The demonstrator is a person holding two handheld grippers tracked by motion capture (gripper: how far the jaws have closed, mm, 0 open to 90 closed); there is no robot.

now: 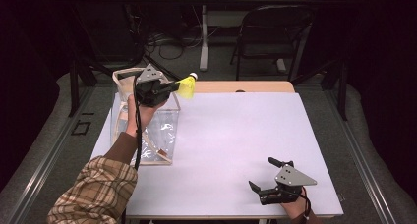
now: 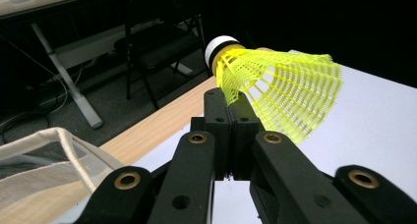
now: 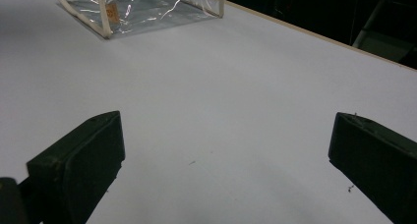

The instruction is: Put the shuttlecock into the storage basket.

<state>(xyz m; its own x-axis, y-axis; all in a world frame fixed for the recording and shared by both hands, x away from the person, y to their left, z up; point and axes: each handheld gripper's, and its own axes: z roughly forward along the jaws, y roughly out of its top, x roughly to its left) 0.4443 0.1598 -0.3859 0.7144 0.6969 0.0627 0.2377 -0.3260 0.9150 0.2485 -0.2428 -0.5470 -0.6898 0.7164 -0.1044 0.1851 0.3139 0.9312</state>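
Left tongs (image 1: 173, 86) are closed on a yellow shuttlecock (image 1: 187, 87), held in the air above the far left part of the bench (image 1: 236, 135), just beside the upper right rim of a clear bag (image 1: 147, 130) with cream edging. From the high view, the shuttlecock appears as a small yellow shape with a white tip, pointing toward the far side of the bench. The left gripper view supplies the detail: the two jaws stand pressed together on the edge of the yellow mesh skirt (image 2: 280, 91), near the white cork (image 2: 220, 47) with its black band, and the skirt flares out to the right of the jaws. This view also shows a corner of the bag (image 2: 44, 155) at lower left and the bench's wooden far edge. Right tongs (image 1: 264, 176) are open and hold nothing; the high view places them at the near right corner of the bench, resting low over the white surface in the person's right hand (image 1: 294, 208), well apart from the shuttlecock. The right gripper view confirms the wide gap, with one jaw at each lower corner and bare white surface between them, and shows the bag (image 3: 142, 8) standing at the far end of the bench. A plaid sleeve (image 1: 93, 194) covers the left forearm in the high view.
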